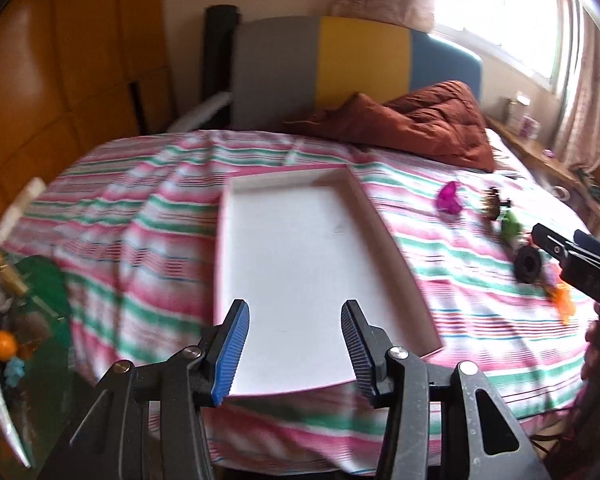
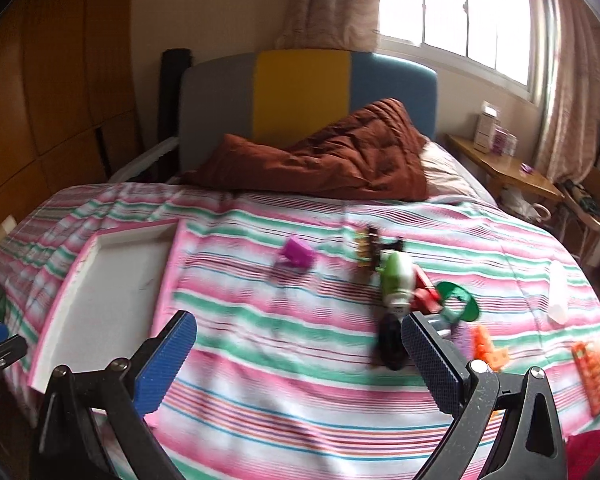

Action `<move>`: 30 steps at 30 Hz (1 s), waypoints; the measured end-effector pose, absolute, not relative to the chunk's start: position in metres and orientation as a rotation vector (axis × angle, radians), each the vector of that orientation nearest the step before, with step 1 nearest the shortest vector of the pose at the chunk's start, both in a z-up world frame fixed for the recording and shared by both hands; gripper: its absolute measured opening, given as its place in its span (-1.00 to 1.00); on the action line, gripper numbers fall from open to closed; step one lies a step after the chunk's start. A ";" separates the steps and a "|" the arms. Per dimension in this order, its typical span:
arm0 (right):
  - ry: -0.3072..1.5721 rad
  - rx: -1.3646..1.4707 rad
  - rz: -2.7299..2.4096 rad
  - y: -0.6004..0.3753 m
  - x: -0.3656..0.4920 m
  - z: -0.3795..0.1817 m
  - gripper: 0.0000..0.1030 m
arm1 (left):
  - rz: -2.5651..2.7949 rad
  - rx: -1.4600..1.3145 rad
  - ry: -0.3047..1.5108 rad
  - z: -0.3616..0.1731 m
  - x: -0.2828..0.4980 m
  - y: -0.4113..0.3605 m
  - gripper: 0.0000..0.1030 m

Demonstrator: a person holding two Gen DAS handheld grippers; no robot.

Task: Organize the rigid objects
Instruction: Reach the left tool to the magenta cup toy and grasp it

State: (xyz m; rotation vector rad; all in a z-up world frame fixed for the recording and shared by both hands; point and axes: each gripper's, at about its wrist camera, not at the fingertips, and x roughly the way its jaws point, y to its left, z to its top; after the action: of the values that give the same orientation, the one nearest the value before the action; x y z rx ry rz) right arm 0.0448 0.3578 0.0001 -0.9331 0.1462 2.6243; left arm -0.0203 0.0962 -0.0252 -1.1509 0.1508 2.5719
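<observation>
We look across a bed covered by a striped sheet (image 2: 284, 364) in pink, green and white, its cloth lying in soft folds. At the head stands a padded headboard (image 2: 300, 92) in grey, yellow and blue panels, and a crumpled rust-brown quilt (image 2: 340, 160) is heaped against it. Glossy wooden wardrobe doors (image 1: 60, 80) fill the wall on the left; a bright window (image 2: 456, 12) with pale curtains sits on the right above a wooden side table (image 2: 512, 172).

On the left part of the sheet lies a shallow rectangular tray (image 1: 340, 188), white inside with a pink outer edge, flat-bottomed and with low straight walls; nothing lies in it. Our left gripper (image 1: 296, 348) hovers over its near end, its ribbed blue pads apart and grasping nothing.

The small hard toys lie scattered on the right part of the sheet, well apart from the tray: a magenta block (image 2: 298, 254), a dark brown piece (image 2: 368, 248), a green and white plastic toy (image 2: 396, 280), a black round piece (image 2: 392, 344), a green disc-shaped piece (image 2: 458, 300) and orange plastic pieces (image 2: 488, 350). Blur hides their finer shapes. Our right gripper (image 2: 300, 360) is released as wide as it goes above the bare sheet, just left of the black round piece, its textured blue pads clasping nothing.
</observation>
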 end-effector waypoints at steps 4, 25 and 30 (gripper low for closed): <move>0.158 -0.922 2.545 0.406 0.054 0.002 1.00 | 2.499 -1.148 0.153 -0.022 -0.030 0.123 0.06; 0.379 -0.888 2.471 0.529 0.093 -0.022 1.00 | 2.146 -1.180 0.409 -0.058 -0.125 0.342 0.23; 0.443 -0.854 2.463 0.539 0.099 -0.016 1.00 | 2.117 -1.214 0.454 -0.079 -0.151 0.375 0.29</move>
State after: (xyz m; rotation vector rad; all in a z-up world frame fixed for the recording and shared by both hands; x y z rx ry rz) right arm 0.0986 0.5385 -0.0157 -0.8542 0.4434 2.4631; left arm -0.1513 0.3755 -0.0795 -1.2143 0.4542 2.1167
